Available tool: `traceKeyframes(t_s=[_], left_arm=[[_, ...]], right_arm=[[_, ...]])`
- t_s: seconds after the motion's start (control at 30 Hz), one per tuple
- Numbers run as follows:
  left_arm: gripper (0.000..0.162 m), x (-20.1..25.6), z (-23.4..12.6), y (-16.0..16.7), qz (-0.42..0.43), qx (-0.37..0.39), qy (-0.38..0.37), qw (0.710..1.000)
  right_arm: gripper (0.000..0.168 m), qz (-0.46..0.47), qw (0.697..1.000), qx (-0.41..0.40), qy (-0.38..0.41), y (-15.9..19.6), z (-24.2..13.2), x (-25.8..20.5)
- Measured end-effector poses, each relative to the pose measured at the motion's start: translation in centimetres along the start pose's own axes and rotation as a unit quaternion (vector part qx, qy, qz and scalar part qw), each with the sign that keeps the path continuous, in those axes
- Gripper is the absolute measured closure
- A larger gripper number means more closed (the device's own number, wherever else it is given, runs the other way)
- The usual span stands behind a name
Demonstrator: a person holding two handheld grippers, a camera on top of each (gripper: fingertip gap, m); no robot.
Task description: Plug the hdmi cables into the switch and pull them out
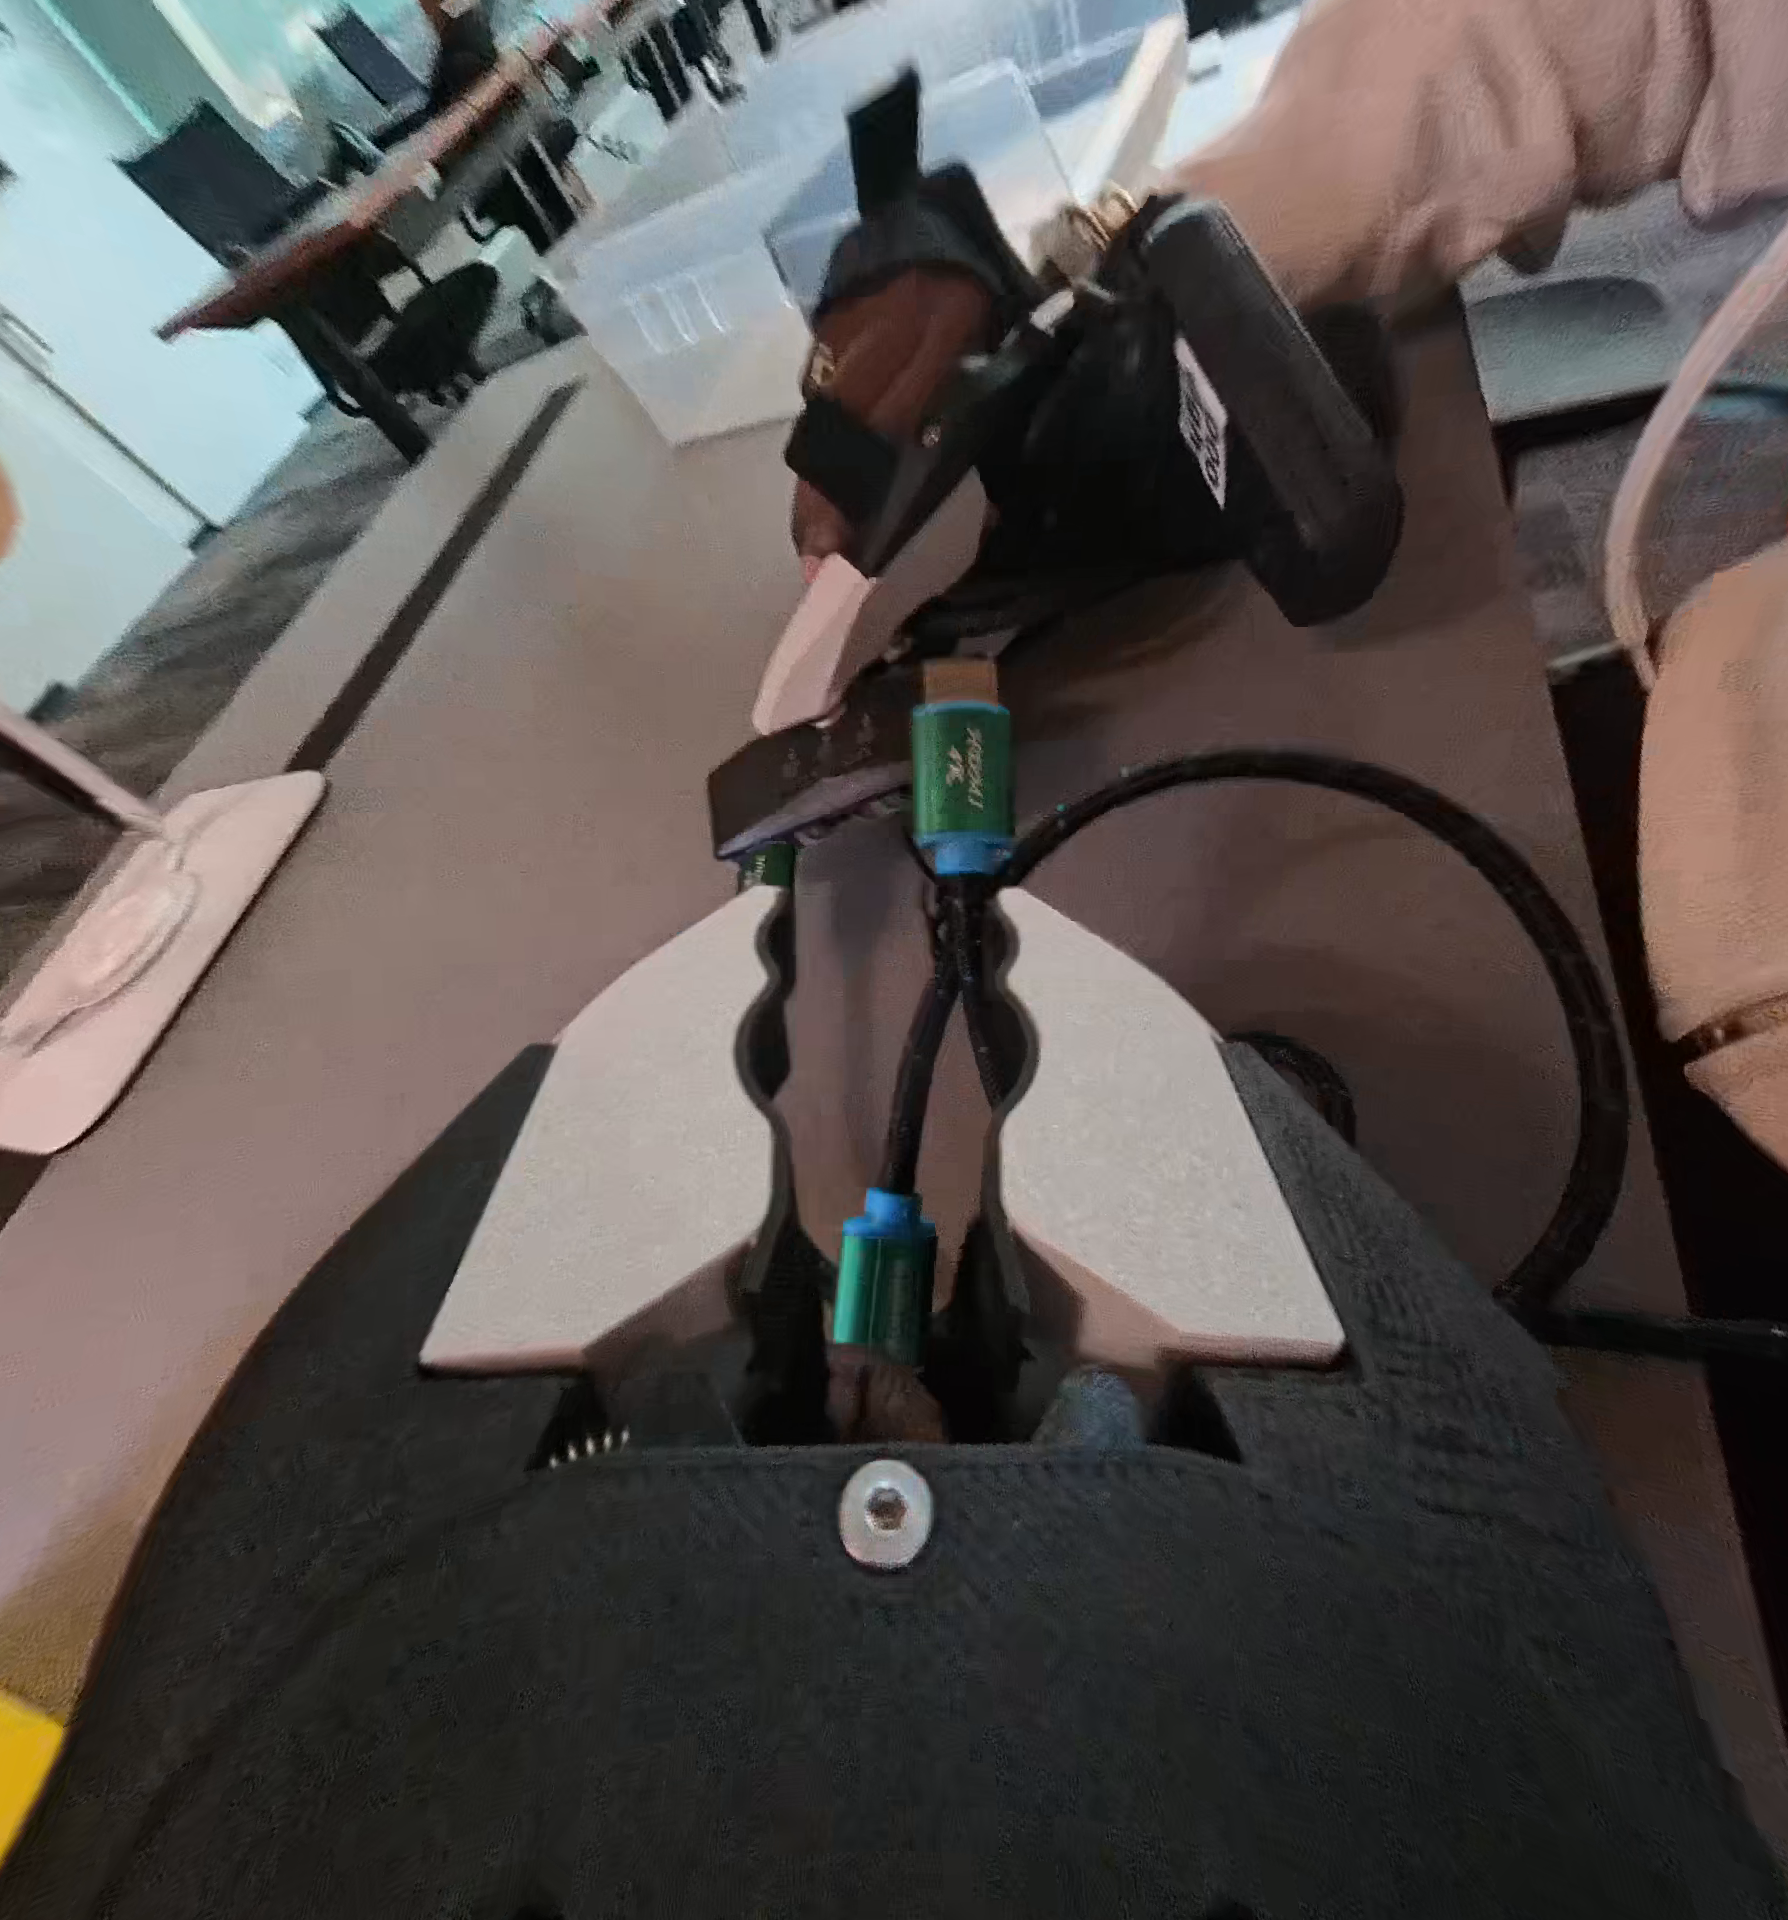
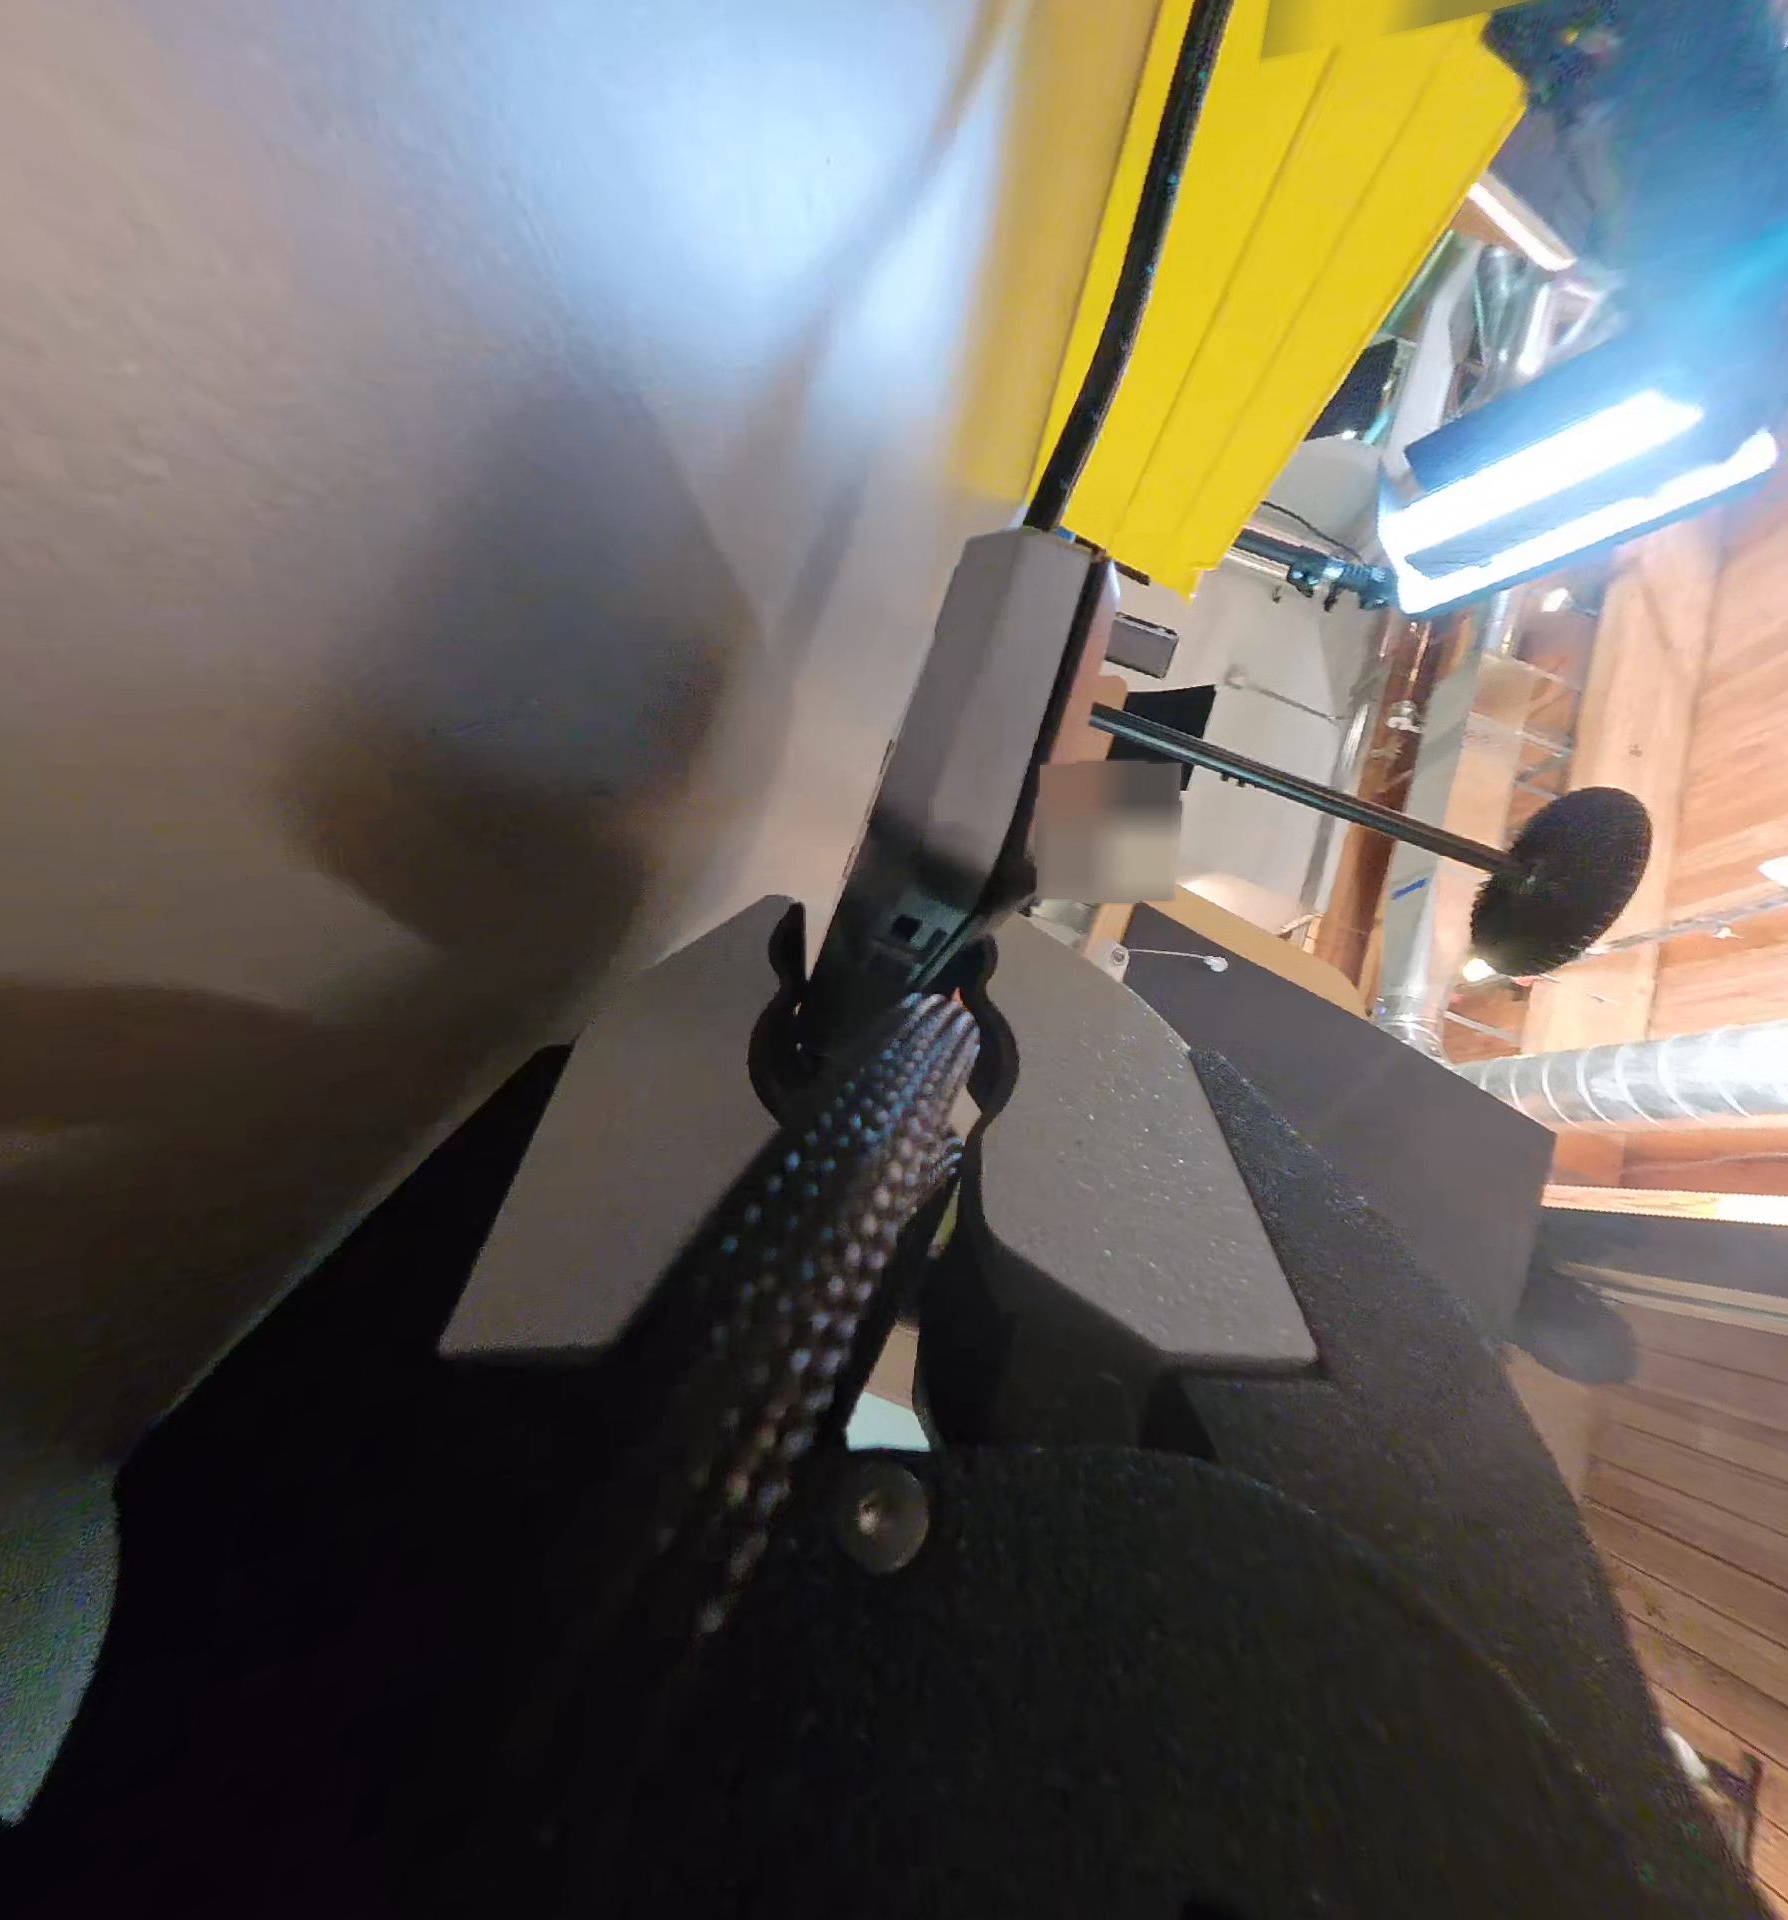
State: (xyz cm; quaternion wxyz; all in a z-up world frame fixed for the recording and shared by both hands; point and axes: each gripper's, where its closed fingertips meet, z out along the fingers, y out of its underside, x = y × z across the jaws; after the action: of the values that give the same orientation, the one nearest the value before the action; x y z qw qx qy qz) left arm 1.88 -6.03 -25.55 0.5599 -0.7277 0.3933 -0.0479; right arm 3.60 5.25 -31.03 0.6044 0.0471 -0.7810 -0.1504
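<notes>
In the left wrist view the black HDMI switch (image 1: 807, 764) is lifted off the table, pinched by my right gripper (image 1: 817, 717). A green HDMI plug (image 1: 957, 779) on a black braided cable (image 1: 1555, 935) lies by the switch's right end with its metal tip bare. A second green plug (image 1: 770, 864) pokes out under the switch. A third green plug (image 1: 885, 1299) sits deep between my left gripper's fingers. My left gripper (image 1: 890, 914) is open, with two cables crossing in its gap. In the right wrist view my right gripper (image 2: 885, 951) is shut on the switch (image 2: 973, 748), with a braided cable (image 2: 848, 1174) running between the fingers.
A monitor stand base (image 1: 131, 935) sits on the table at the left. Clear plastic bins (image 1: 724, 312) stand at the far end. A person's sleeve (image 1: 1492, 156) reaches in from the upper right. A yellow sheet (image 2: 1254, 312) lies past the switch.
</notes>
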Motion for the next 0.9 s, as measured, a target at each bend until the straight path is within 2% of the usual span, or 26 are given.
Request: traceKeyframes(t_s=[0.07,0.13,0.23,0.33,0.5,0.63,0.73,0.8,0.9], left_arm=[[0.112,-0.4,-2.3,-1.1,-0.024,0.046,-0.032,0.998],[0.103,-0.2,-4.2,-0.9,-0.048,0.043,-0.044,0.997],[0.104,-0.6,-6.0,1.1,-0.065,-0.030,-0.116,0.991],[0.115,0.2,-6.6,3.6,-0.099,-0.108,-0.156,0.977],[0.123,0.8,-5.0,5.8,-0.097,-0.143,-0.170,0.970],[0.124,0.1,-2.6,5.4,-0.076,-0.147,-0.163,0.973],[0.135,-0.6,-1.7,4.4,-0.106,-0.137,-0.179,0.969],[0.137,0.4,-1.1,4.0,-0.174,-0.130,-0.155,0.964],[0.132,2.2,-0.6,4.0,-0.213,-0.131,-0.135,0.959]], right_arm=[[0.138,0.001,1.000,0.003,-0.011,0.0,-0.1,-0.3],[0.136,0.009,1.000,0.012,-0.022,0.1,-0.2,-0.5],[0.125,0.053,0.997,0.030,-0.052,0.4,-0.7,-0.6],[0.112,0.160,0.980,0.039,-0.110,1.0,-1.3,-0.7],[0.107,0.196,0.957,0.016,-0.215,2.1,-2.6,-2.0],[0.105,0.204,0.929,-0.029,-0.308,3.5,-4.0,-3.2],[0.103,0.232,0.895,-0.093,-0.369,5.7,-5.6,-3.8],[0.099,0.260,0.880,-0.114,-0.380,6.6,-6.2,-3.4],[0.098,0.272,0.896,-0.119,-0.329,7.2,-5.6,-1.5]])
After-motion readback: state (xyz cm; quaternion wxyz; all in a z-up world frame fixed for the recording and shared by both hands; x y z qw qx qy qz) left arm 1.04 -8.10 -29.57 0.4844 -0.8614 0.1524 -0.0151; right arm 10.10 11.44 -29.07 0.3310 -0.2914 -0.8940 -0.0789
